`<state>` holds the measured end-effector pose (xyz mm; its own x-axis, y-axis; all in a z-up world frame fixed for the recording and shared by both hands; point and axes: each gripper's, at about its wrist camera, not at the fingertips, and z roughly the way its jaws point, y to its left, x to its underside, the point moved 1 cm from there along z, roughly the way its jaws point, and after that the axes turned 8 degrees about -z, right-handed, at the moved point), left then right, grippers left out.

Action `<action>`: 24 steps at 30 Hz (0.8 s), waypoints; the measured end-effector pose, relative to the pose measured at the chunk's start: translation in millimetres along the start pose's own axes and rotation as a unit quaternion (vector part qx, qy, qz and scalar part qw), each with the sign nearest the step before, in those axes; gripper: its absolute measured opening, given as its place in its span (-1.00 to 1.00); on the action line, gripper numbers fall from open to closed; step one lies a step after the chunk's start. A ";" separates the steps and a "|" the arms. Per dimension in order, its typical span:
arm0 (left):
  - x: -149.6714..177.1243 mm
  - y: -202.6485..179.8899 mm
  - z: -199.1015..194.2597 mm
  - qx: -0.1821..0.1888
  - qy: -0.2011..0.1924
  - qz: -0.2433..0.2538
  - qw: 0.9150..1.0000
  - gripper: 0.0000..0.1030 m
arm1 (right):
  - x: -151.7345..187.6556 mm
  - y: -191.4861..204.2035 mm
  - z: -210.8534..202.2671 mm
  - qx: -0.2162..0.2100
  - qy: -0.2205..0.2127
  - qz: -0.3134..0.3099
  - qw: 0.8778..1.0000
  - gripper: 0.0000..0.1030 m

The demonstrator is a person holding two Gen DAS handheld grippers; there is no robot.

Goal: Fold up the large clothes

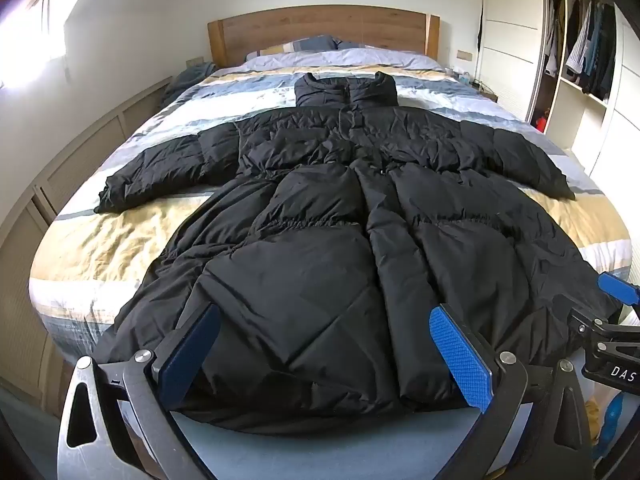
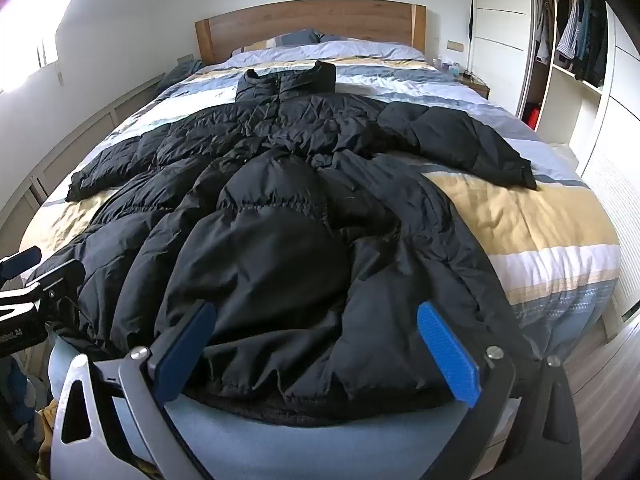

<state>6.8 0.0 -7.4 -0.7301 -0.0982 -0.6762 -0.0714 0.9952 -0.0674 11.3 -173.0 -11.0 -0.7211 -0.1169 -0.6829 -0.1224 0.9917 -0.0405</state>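
Blue ribbed fingers (image 1: 460, 354) spread wide, puffy quilted black coat (image 1: 320, 240), seemingly untouched

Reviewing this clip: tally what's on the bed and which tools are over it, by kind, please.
Black puffer coat: 1
Striped duvet: 1
Pillows at the headboard: 2 at least
Open grippers, left gripper and right gripper: 2
Total: 6
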 end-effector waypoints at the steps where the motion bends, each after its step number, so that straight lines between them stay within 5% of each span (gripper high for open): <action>1: 0.0 0.0 0.0 0.000 -0.001 0.000 1.000 0.99 | -0.1 0.2 0.9 0.000 0.004 0.000 1.000 0.98; 24: 3.7 1.2 8.6 0.011 0.014 -0.002 1.000 0.99 | 0.8 0.1 10.3 0.000 0.015 0.001 1.000 0.98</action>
<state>9.9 0.8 -16.2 -0.7492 -0.1025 -0.6543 -0.0602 0.9944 -0.0869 17.7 -172.4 -19.1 -0.7410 -0.1168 -0.6613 -0.1215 0.9918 -0.0390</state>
